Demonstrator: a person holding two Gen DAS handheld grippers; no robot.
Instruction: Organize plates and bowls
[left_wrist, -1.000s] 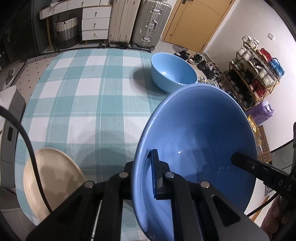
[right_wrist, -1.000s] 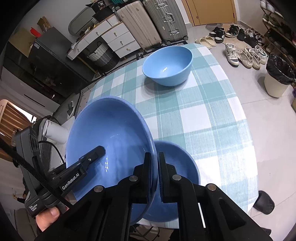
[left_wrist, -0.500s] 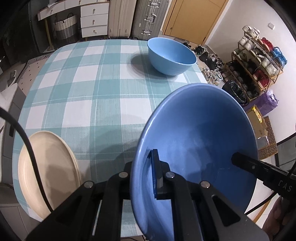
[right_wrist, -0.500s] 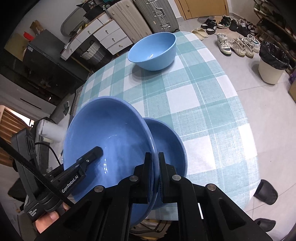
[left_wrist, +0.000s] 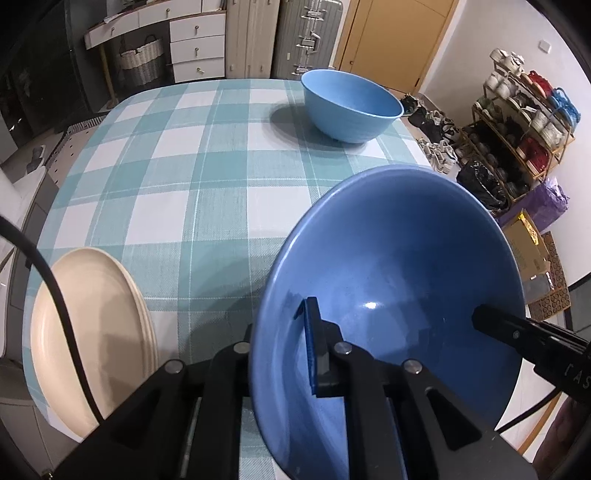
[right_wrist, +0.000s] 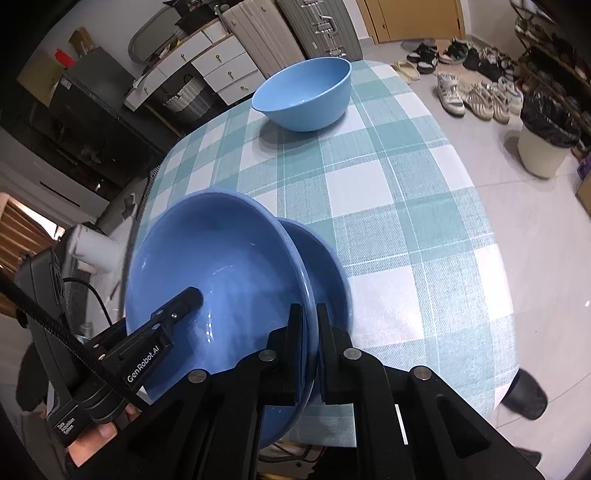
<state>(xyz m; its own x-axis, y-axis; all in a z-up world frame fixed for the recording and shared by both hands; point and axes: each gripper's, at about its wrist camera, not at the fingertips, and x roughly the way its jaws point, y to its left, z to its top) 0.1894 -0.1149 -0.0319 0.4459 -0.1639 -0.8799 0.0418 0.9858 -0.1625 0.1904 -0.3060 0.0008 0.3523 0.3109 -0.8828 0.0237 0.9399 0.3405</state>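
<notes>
Both grippers hold one dark blue bowl (right_wrist: 221, 280) by its rim. The left gripper (left_wrist: 291, 343) is clamped on one side and the right gripper (right_wrist: 310, 347) on the other. The bowl hangs tilted just over a second dark bowl (right_wrist: 325, 273) at the near edge of the table (right_wrist: 406, 192). It looks like it is about to go inside, but is not set down yet. A light bowl (right_wrist: 306, 92) stands alone at the far edge. Cream plates (left_wrist: 88, 332) look stacked at the near left corner
</notes>
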